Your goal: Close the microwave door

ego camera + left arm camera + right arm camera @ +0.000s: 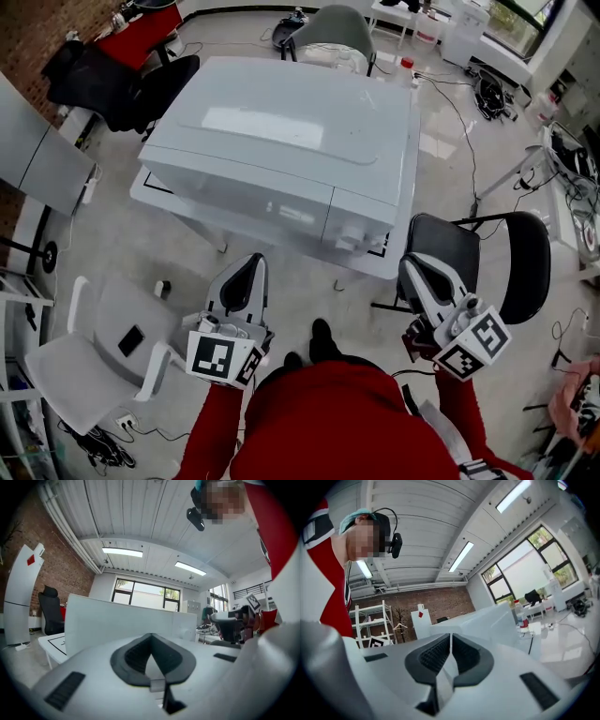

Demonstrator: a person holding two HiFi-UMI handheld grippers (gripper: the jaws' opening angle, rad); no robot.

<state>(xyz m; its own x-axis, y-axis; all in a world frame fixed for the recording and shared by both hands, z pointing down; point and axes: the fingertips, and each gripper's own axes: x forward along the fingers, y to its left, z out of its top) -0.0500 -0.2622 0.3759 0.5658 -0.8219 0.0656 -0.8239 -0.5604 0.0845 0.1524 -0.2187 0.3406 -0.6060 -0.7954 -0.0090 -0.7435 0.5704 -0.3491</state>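
A white microwave (281,141) stands on a small white table (155,192), seen from above. Its door (248,202) lies flush with the front, beside the control panel (361,225). My left gripper (246,269) is held low in front of the body, short of the table's near edge, jaws shut and empty. My right gripper (412,270) hovers further right, also shut on nothing. In the left gripper view the left gripper (151,638) points at the microwave (117,620). In the right gripper view the right gripper (450,637) has the microwave (487,616) beyond it.
A black chair (478,253) stands right of the table, close to my right gripper. A white chair (94,347) holding a dark phone sits at lower left. A black office chair (122,84) and a grey chair (333,28) stand behind. Cables (464,122) cross the floor.
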